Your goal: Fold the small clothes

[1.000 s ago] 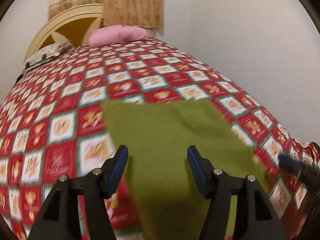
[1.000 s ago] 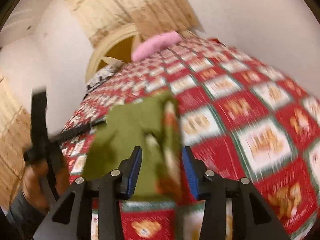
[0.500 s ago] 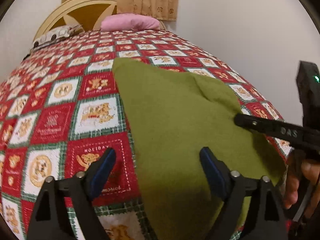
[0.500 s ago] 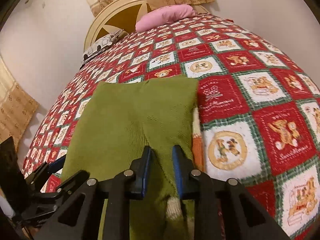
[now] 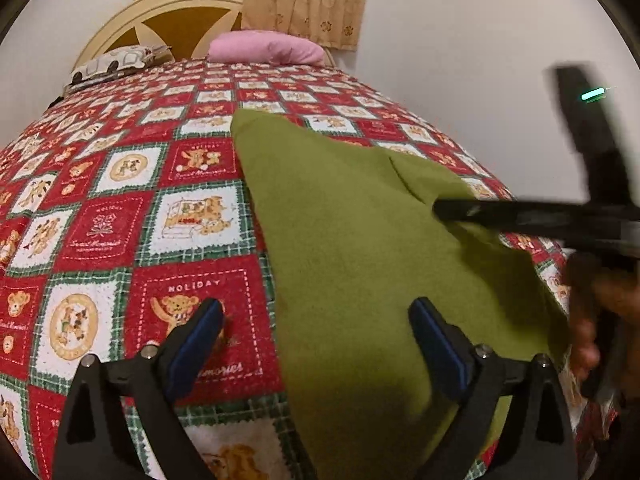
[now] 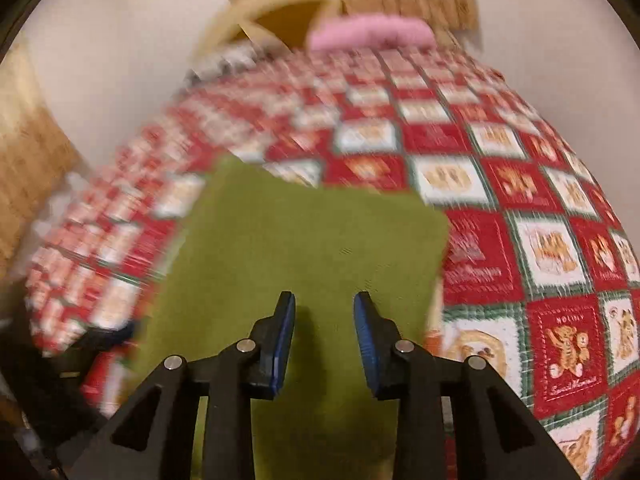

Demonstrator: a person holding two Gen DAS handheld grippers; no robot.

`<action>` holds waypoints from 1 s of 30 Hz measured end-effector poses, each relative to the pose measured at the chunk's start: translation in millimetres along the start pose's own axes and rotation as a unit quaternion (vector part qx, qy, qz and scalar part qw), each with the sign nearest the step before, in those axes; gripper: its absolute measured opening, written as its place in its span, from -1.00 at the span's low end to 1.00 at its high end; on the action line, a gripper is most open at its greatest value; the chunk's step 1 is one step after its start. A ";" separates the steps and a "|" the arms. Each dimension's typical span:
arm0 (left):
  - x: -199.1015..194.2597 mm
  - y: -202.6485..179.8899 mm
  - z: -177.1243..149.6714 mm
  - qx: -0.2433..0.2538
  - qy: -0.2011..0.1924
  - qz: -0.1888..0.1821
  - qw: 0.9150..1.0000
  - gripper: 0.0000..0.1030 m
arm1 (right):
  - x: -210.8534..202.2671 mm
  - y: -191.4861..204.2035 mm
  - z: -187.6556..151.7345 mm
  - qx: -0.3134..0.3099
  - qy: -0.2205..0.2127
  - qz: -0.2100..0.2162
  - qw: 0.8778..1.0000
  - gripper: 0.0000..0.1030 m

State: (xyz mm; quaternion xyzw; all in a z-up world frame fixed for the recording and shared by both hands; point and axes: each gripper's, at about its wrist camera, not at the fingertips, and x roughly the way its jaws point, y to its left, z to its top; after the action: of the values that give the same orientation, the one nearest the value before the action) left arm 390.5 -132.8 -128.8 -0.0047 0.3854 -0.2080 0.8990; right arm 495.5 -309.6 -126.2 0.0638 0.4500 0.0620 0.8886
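**Two empty grippers over one green garment**

Both grippers hang above the near end of the garment, which lies spread flat on the quilt at the bed's near edge. The left gripper has its fingers wide apart, straddling the garment's left edge and holding nothing. The right gripper has its fingers at a narrower gap, also empty, over the cloth's middle.

Judging from this, a fold is yet to be gripped. A pinch taken here could catch the quilt with the cloth, since the left fingers span both. The soft fabric could also bunch or slide toward the bed's edge if only one side is lifted.

Only the left view is sharp: it shows a crease near the garment's far right and the right gripper's black body crossing there. The right view is blurred but shows the garment's far edge squarely. Beyond the garment sits a pink pillow by the headboard.
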 end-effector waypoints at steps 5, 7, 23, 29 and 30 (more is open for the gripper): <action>-2.9 -2.8 -9.1 0.009 0.005 0.005 1.000 0.93 | 8.9 -32.5 -7.2 0.047 0.003 0.039 0.998 -0.43; 0.0 -1.9 -7.5 0.006 0.011 0.007 1.000 1.00 | 7.8 -29.3 -10.7 0.033 -0.005 0.032 0.999 -0.43; 12.3 3.2 -8.2 -0.013 0.040 -0.013 0.999 1.00 | -34.7 9.1 -21.9 0.011 -0.049 0.061 0.997 -0.38; 12.3 3.7 -8.8 -0.014 0.041 -0.017 0.999 1.00 | -25.6 18.7 -45.6 -0.026 -0.025 0.045 0.998 -0.38; 12.2 3.5 -8.9 -0.014 0.041 -0.018 0.999 1.00 | -24.5 13.7 -47.0 -0.022 -0.025 0.046 0.998 -0.38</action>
State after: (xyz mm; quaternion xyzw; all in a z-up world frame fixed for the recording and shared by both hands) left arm 393.1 -132.8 -144.1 -0.0153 0.4249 -0.2188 0.8783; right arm 442.4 -297.5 -132.0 0.0667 0.4224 0.1111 0.8971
